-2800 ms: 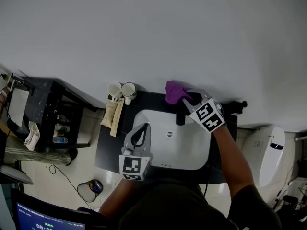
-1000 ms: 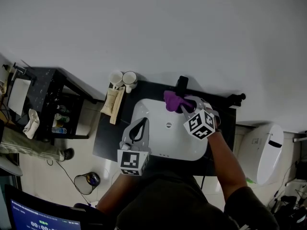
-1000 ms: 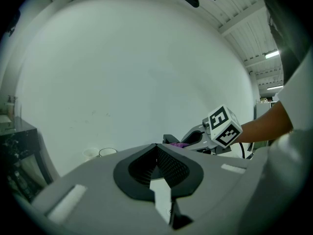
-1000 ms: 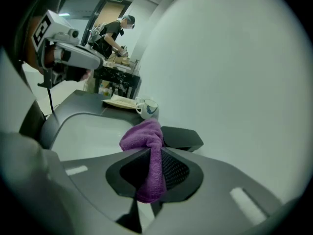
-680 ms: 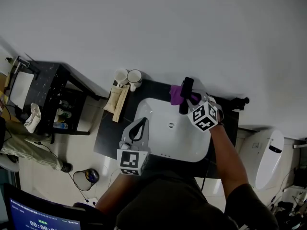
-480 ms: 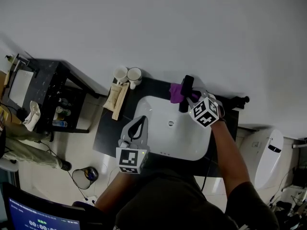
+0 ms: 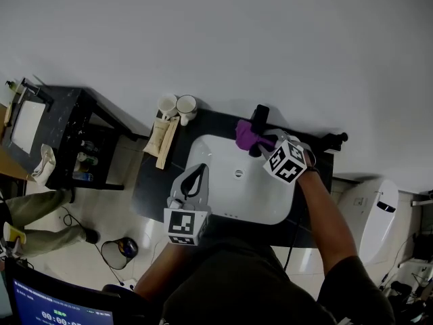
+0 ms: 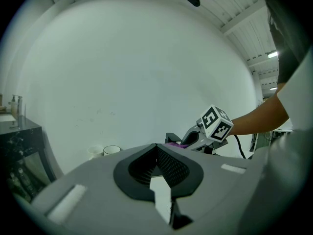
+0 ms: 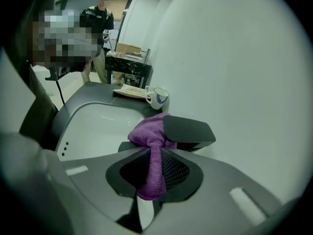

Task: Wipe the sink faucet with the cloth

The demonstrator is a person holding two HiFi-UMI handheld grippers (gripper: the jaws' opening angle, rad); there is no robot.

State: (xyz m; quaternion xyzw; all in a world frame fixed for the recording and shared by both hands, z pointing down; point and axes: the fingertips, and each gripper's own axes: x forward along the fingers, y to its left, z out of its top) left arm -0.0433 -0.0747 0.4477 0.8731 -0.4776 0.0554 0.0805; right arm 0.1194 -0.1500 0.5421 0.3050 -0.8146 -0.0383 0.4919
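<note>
The right gripper clamps the soft, light cloth by a gathered fold, pressed against the faucet. The left gripper hangs closed and empty over the sink.

Two white mugs stand side by side at the back left corner of the dark counter, close to the plain wall. Just in front of them a flat tan packet lies along the counter's left part. Left of the counter stands a black shelf unit, with a pale rag at its edge. A small bin sits on the tiled floor. A white toilet stands to the right.
</note>
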